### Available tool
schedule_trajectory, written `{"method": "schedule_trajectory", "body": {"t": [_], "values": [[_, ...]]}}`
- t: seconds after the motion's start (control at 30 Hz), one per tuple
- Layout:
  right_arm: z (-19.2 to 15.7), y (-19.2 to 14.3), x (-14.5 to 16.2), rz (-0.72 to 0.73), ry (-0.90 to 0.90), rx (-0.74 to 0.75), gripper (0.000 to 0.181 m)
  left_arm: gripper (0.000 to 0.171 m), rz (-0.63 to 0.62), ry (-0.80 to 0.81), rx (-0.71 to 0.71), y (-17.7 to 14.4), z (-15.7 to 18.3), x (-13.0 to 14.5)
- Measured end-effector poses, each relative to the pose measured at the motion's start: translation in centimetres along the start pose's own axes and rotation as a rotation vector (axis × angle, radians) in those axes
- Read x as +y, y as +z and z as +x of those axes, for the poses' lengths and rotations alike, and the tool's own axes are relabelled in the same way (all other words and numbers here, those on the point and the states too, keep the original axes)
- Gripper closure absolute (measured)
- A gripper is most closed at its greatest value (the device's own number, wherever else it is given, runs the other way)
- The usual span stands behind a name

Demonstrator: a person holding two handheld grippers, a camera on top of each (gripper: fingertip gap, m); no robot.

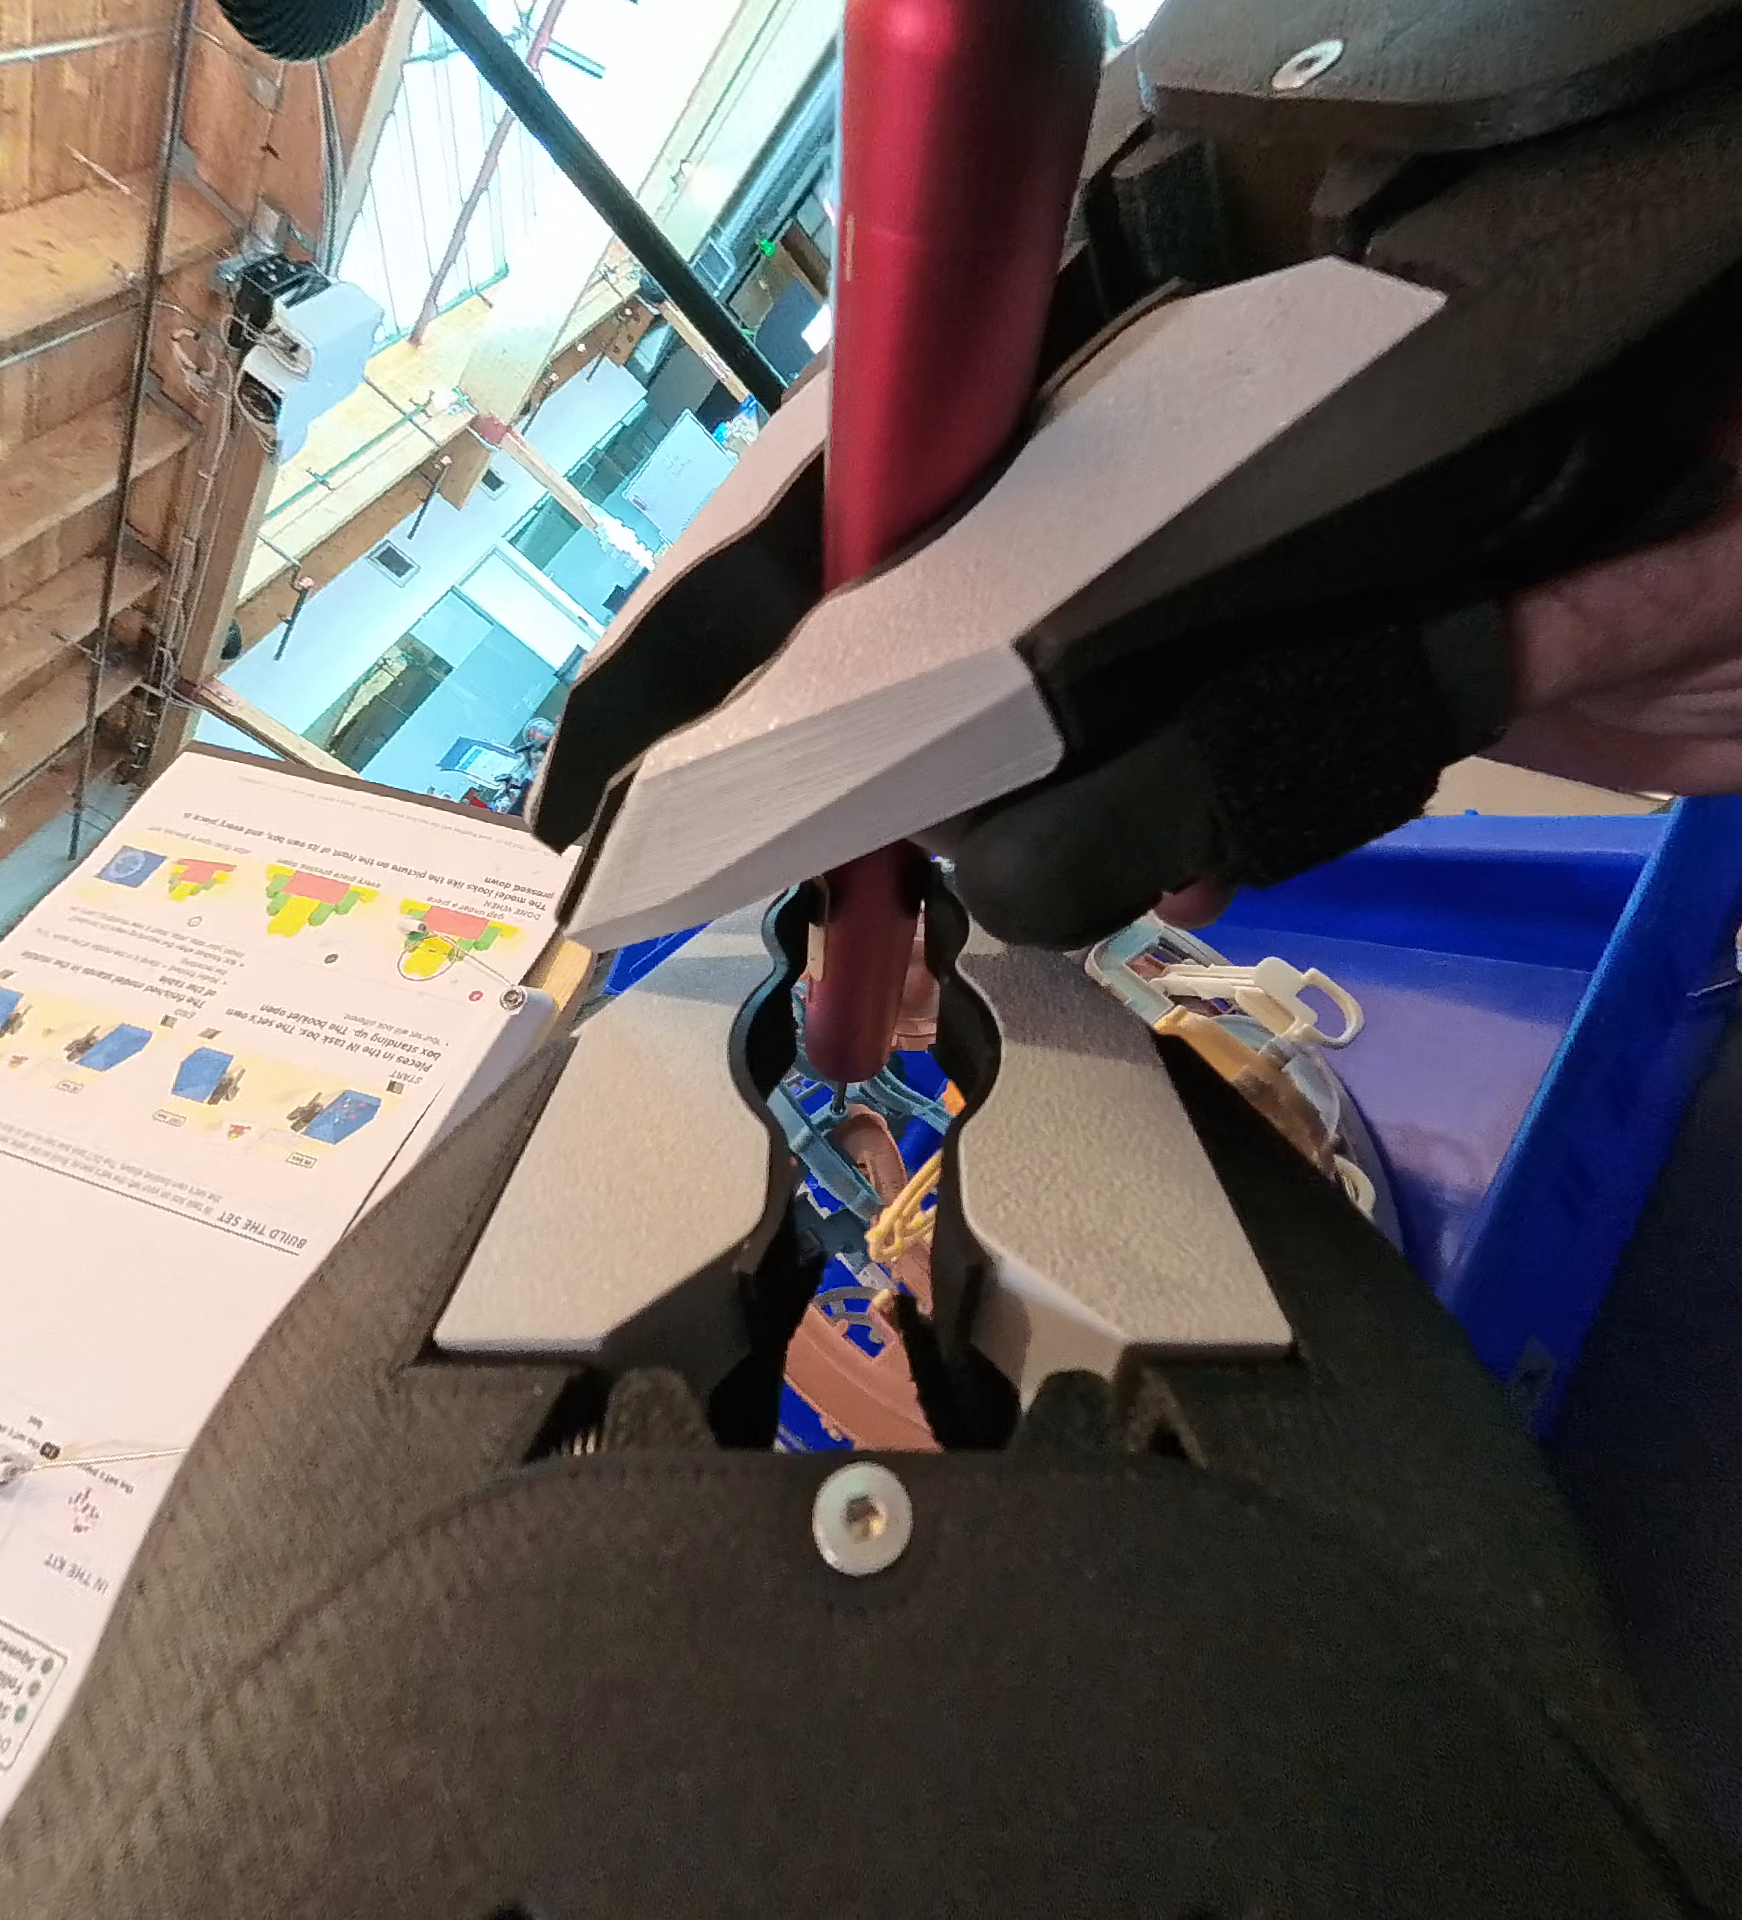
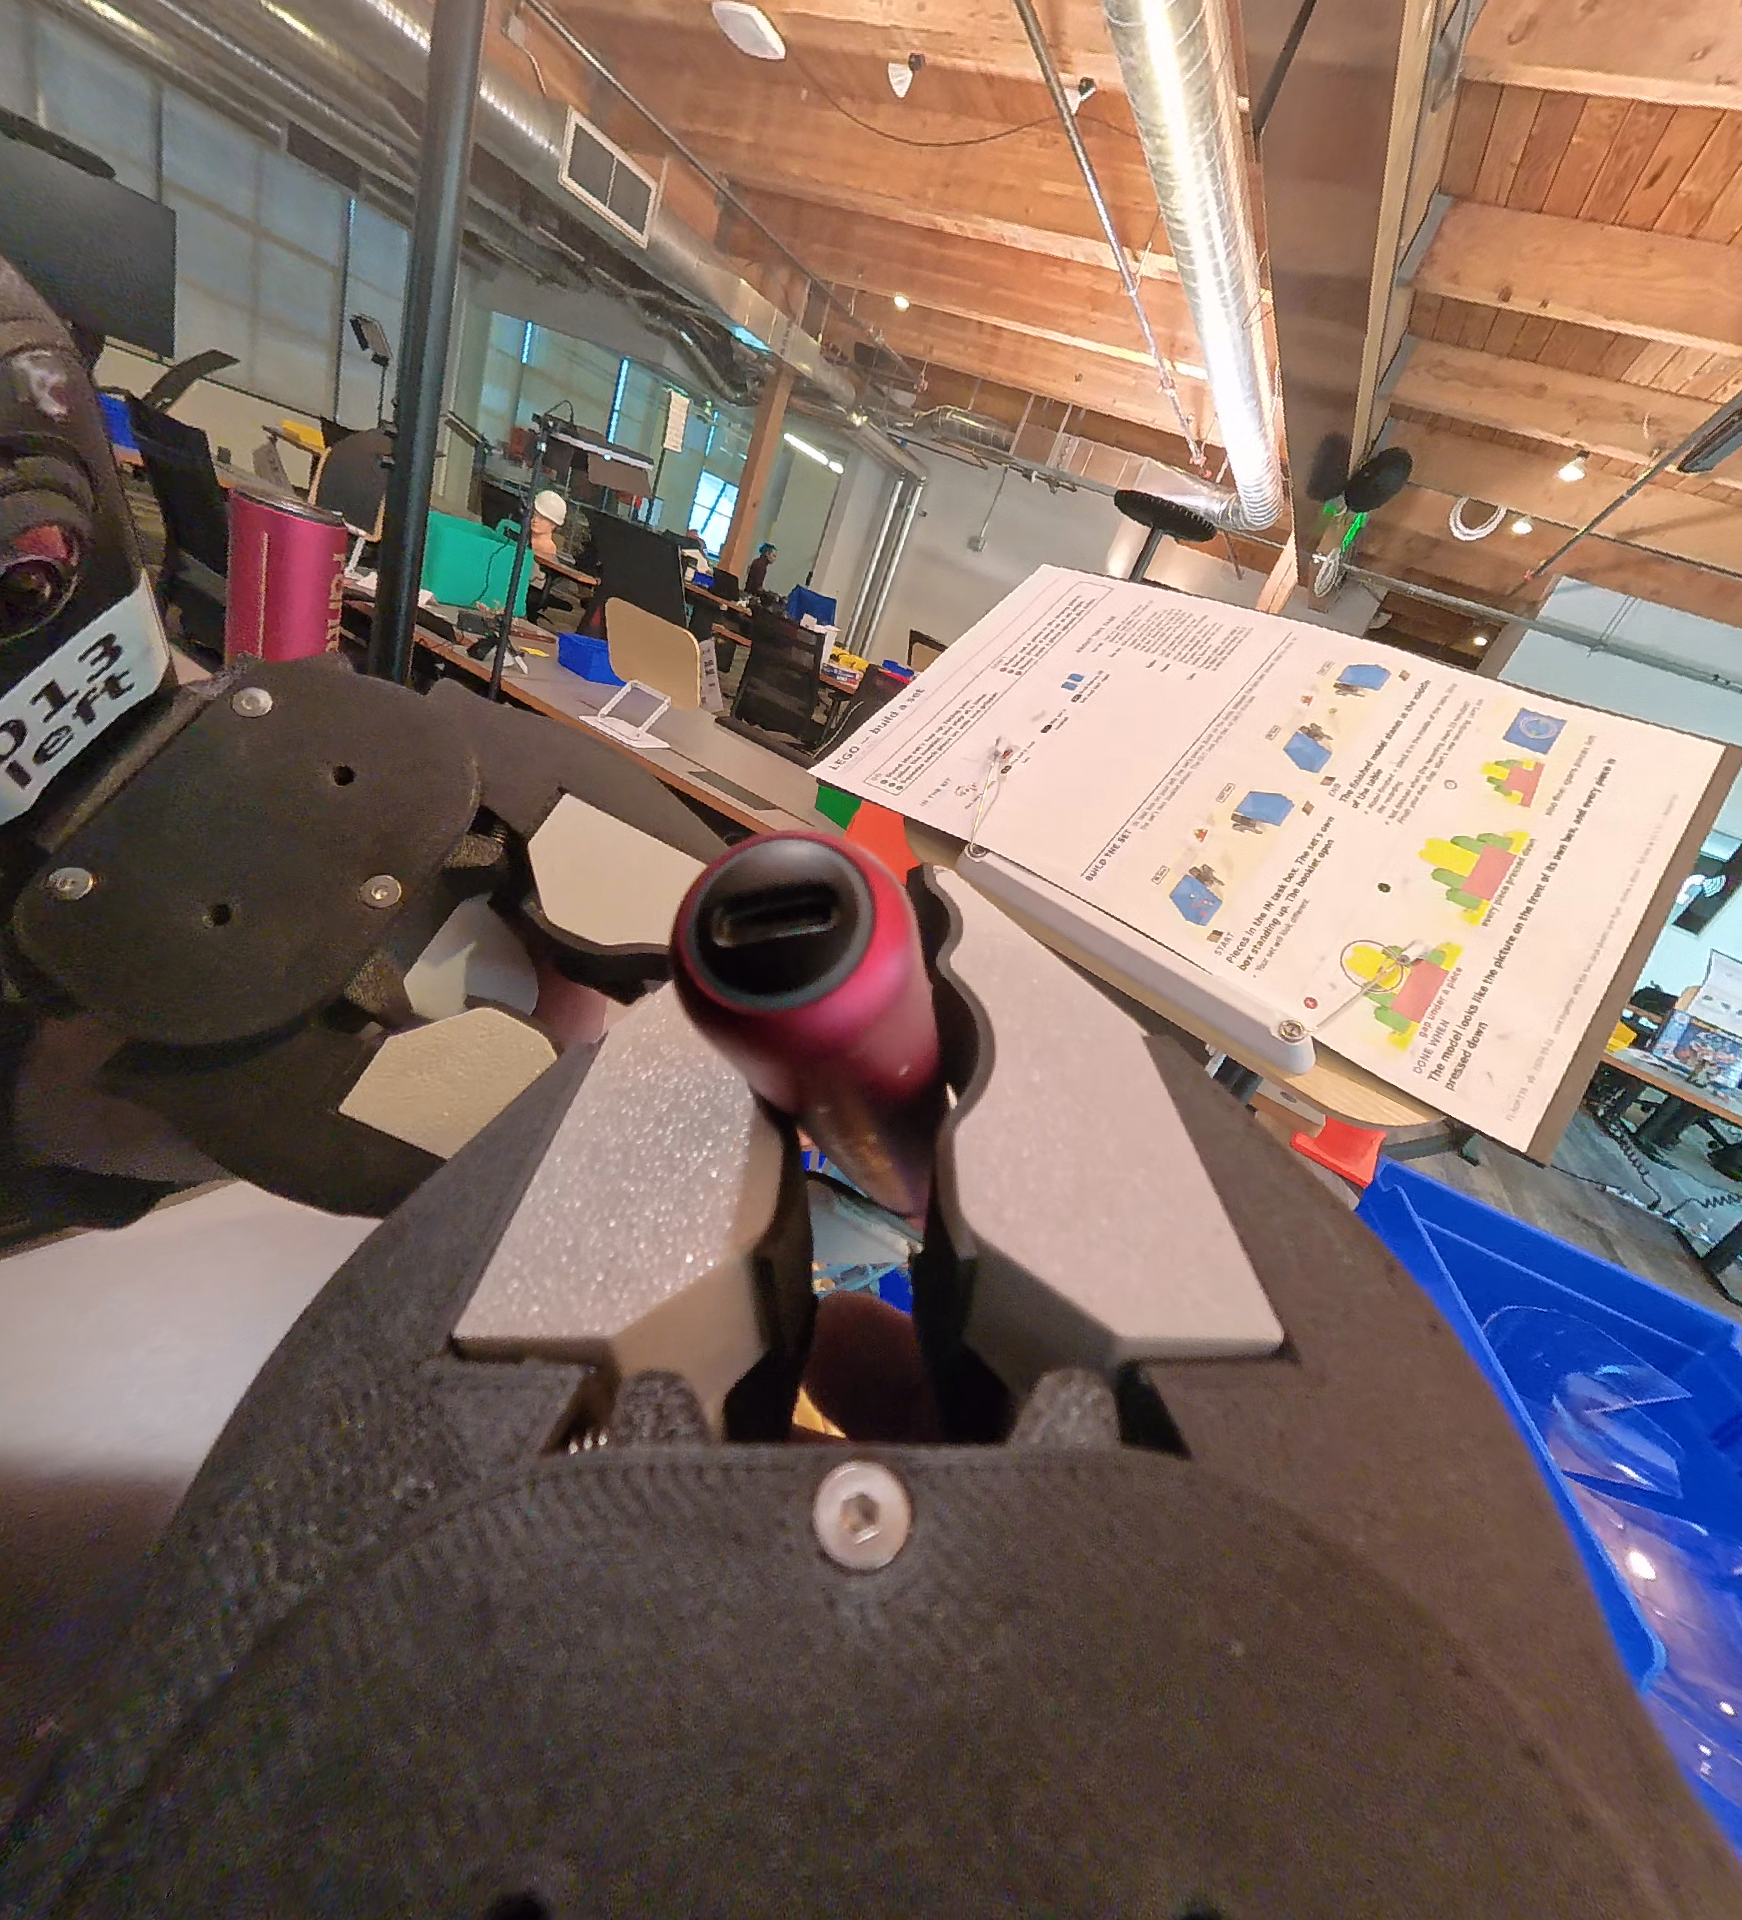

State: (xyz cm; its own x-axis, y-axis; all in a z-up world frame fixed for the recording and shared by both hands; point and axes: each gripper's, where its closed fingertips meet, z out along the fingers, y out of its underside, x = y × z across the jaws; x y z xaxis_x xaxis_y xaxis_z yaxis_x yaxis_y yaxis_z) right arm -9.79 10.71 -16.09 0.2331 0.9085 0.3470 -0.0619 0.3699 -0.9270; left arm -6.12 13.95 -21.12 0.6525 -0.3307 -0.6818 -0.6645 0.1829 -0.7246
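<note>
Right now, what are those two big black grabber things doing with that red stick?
A person holds a two-finger gripper in each hand. The right gripper is clamped on a slim dark-red metal electric screwdriver, charging port facing the camera. Its tip points down onto a brown and grey-blue plastic toy model, which sits between the fingers of the left gripper. A blue plastic bin stands alongside, and a printed instruction sheet is propped on a board behind.

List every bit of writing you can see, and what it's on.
Instruction sheet on the tilted board: printed text and diagrams, not quoted here.
White label on the black camera housing: writing, not quoted.
Red pen-shaped tool: faint mark, too small.
Pink can: lettering blurred.
</note>
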Motion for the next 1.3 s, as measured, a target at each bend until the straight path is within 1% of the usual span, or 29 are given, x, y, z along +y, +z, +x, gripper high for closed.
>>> {"method": "schedule_trajectory", "body": {"t": [0.2,0.5,0.67,0.7,0.73,0.77,0.8,0.97,1.3], "values": [[0.3,0.0,0.0,0.005,0.021,0.008,0.167,0.153,0.011,-0.049,-0.008,0.2,-0.1,0.0],[0.8,0.0,0.2,0.014,0.077,0.014,0.166,0.153,0.002,-0.027,0.002,0.6,-0.2,0.1],[0.8,-0.3,-0.1,-0.004,0.138,-0.009,0.160,0.153,0.015,-0.026,0.012,0.8,-0.2,-0.1],[1.0,-0.5,-0.4,0.009,0.145,-0.002,0.160,0.152,0.012,-0.021,0.011,0.9,-0.2,-0.2],[1.2,-0.9,-0.9,0.030,0.149,0.014,0.154,0.152,0.006,-0.023,0.010,0.9,-0.3,0.0],[1.4,-1.2,-1.4,0.043,0.151,0.017,0.153,0.152,0.001,-0.028,0.006,0.9,-0.5,0.1],[1.2,-1.3,-1.6,0.040,0.141,0.008,0.160,0.152,-0.001,-0.027,0.010,1.0,-0.6,0.2],[1.4,-1.5,-1.5,0.016,0.119,0.007,0.162,0.153,-0.006,-0.008,0.029,1.2,-0.4,0.0],[1.8,-1.9,-0.7,0.011,0.183,0.006,0.162,0.153,-0.042,0.020,0.046,1.7,-0.2,0.3]]}}
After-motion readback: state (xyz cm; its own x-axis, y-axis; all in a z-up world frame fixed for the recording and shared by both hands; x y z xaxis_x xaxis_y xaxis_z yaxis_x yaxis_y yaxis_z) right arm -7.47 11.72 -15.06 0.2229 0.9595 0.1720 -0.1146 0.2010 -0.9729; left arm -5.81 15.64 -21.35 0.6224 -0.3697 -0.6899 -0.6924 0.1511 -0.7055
